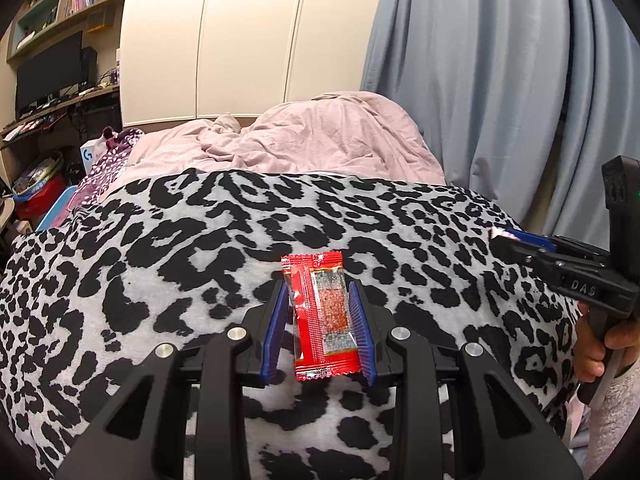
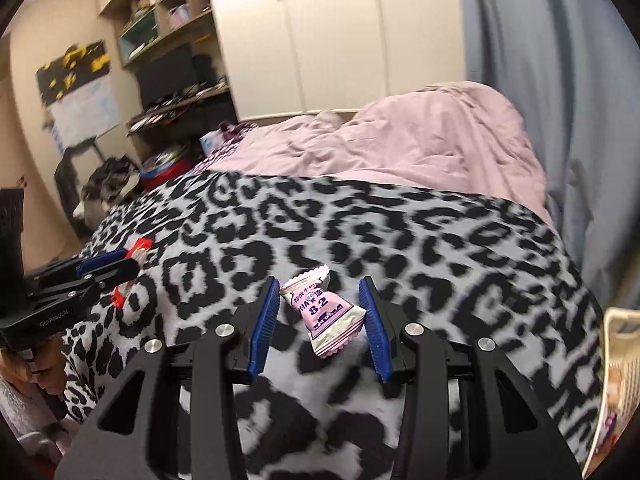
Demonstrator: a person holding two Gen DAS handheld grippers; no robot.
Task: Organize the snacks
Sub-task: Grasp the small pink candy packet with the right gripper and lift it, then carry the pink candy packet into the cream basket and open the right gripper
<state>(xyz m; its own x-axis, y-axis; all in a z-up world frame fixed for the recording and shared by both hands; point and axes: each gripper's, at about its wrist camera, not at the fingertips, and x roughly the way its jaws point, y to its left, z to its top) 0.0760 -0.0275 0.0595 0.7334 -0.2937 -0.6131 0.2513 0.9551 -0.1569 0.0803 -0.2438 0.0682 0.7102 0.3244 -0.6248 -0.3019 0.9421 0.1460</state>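
A red snack packet [image 1: 320,320] stands upright between the blue pads of my left gripper [image 1: 318,286], which is shut on it above the leopard-print blanket [image 1: 160,280]. My right gripper [image 2: 319,282] is shut on a small pink-and-white snack packet [image 2: 324,312] that sits slanted between its pads, clear of the blanket. In the left wrist view the right gripper [image 1: 520,248] is at the far right, held by a hand [image 1: 596,352]. The right wrist view shows the left gripper [image 2: 112,264] at the far left with the red packet [image 2: 140,246].
A crumpled pink duvet [image 1: 320,136] lies beyond the blanket. A blue curtain [image 1: 500,80] hangs on the right, white wardrobe doors [image 1: 240,40] stand behind, shelves and a desk on the left. A pale printed bag [image 2: 616,360] shows at the right edge.
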